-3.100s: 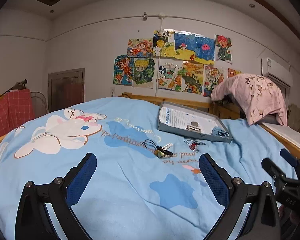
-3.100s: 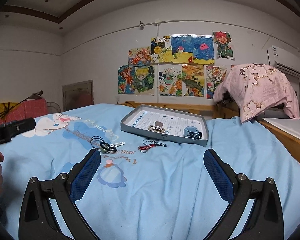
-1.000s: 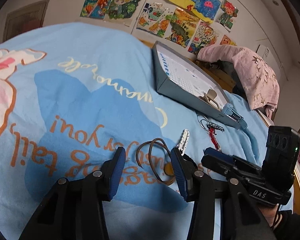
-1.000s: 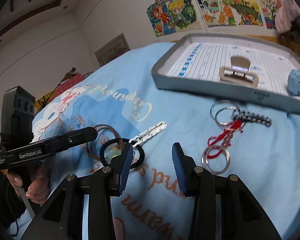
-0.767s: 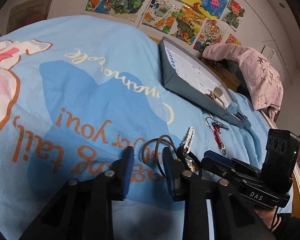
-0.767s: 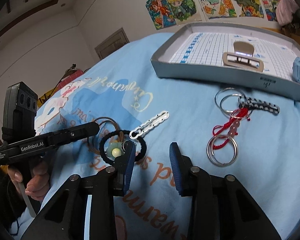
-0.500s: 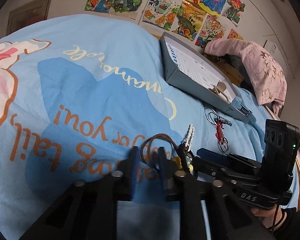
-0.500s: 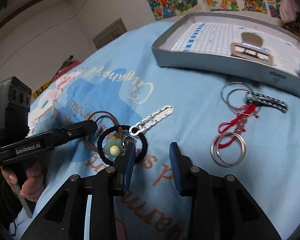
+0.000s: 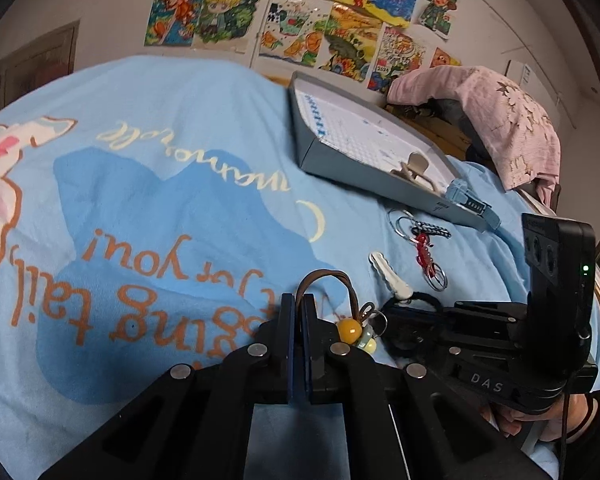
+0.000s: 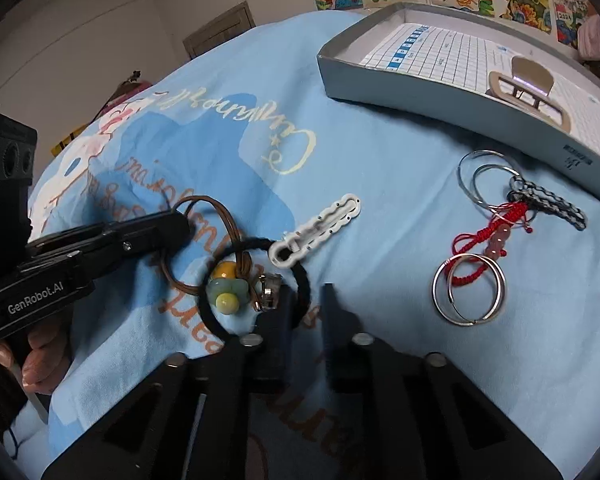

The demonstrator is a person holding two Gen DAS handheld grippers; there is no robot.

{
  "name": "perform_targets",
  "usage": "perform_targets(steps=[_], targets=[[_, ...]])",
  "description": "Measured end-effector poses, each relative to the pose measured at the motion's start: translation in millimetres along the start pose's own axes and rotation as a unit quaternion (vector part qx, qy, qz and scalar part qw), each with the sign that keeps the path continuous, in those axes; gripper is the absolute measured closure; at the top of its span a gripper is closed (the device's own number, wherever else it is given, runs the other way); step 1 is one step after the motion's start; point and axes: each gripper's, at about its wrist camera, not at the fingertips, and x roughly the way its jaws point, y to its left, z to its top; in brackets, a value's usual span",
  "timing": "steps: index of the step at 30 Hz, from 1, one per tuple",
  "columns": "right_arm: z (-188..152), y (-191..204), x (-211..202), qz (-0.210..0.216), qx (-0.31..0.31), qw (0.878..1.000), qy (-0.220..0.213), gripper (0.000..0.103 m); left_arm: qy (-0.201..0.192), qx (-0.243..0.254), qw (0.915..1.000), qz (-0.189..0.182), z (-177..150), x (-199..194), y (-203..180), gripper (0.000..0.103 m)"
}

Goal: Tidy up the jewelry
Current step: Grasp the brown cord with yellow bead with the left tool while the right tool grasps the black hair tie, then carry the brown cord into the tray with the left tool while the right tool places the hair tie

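My left gripper (image 9: 299, 302) is shut on the brown cord bracelet (image 9: 324, 280), which lies on the blue bedsheet with a yellow bead (image 9: 349, 330) on it. In the right wrist view the brown cord (image 10: 216, 216) runs to the left gripper (image 10: 180, 220). My right gripper (image 10: 306, 296) is narrowly open, its fingertips straddling the rim of the black hair tie (image 10: 300, 276) with its green flower charm (image 10: 226, 294). A white clip (image 10: 316, 232) and a red-cord key ring bundle (image 10: 484, 248) lie nearby.
A grey tray (image 10: 440, 100) with a beige hair claw (image 10: 528, 84) and a blue clip (image 9: 466, 198) stands beyond the jewelry. A pink blanket (image 9: 496, 116) lies at the back right. Posters hang on the wall.
Both grippers came down to the jewelry pile. My left gripper closed on the brown cord. My right gripper narrowed and moved onto the black hair tie.
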Motion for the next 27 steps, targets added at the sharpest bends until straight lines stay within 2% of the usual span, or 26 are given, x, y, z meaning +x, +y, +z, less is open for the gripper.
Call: perform_targets(steps=[7,17,22,27], targets=[[-2,0,-36,-0.021,0.005,0.998,-0.061,0.098,-0.011,0.019,0.9998,0.004,1,-7,-4,0.1],[-1,-29,-69,-0.032,0.041,0.995,-0.08,0.099,-0.03,0.061,0.9977,0.003,11,-20,-30,0.1],[1,-31,-80,-0.038,0.037,0.993,-0.102,0.099,-0.026,0.054,0.9982,0.006,24,-21,-42,0.1],[9,-43,-102,-0.043,0.044,0.989,-0.133,0.099,-0.048,0.053,0.9974,0.016,39,-35,-57,0.1]])
